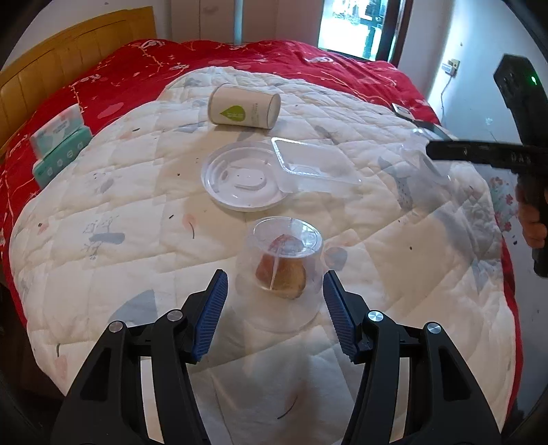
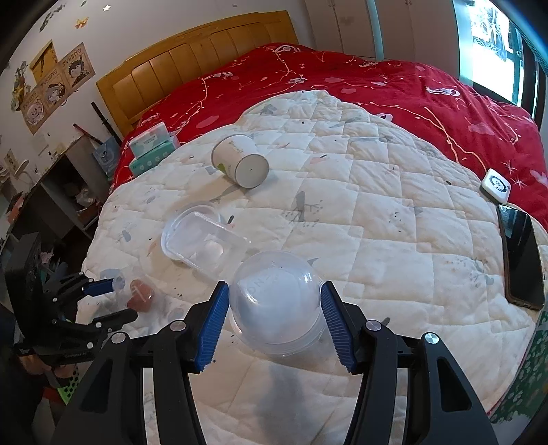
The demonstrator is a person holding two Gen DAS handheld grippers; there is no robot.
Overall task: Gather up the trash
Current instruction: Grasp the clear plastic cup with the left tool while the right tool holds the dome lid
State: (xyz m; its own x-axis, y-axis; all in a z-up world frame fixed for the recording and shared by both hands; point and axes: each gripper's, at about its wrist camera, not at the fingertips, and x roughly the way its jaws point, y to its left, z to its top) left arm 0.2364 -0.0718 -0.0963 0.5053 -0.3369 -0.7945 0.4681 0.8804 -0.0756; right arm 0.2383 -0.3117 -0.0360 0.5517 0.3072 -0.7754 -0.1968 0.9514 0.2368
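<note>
The clear cup holding food scraps (image 1: 279, 263) stands upright directly between the left claw's (image 1: 274, 301) half-open pads, flanked, contact uncertain; right claw (image 2: 274, 315) clamps a clear dome lid (image 2: 277, 301).

**Around the bed: what's sitting off to the side**

A red patterned bedspread (image 2: 394, 89) is covering the mattress, and a white quilted blanket (image 2: 394, 239) is lying on top of it. A yellow wooden headboard (image 2: 191, 54) is standing against the wall, with cartoon posters (image 2: 51, 82) hanging just beside it. Two teal-and-white tissue packs (image 1: 58, 143) are stacked near the blanket's edge. A black smartphone (image 2: 522, 253) is lying flat at the far side, near a small white square device (image 2: 495, 186). Daylight is coming through a window (image 1: 356, 24).
</note>
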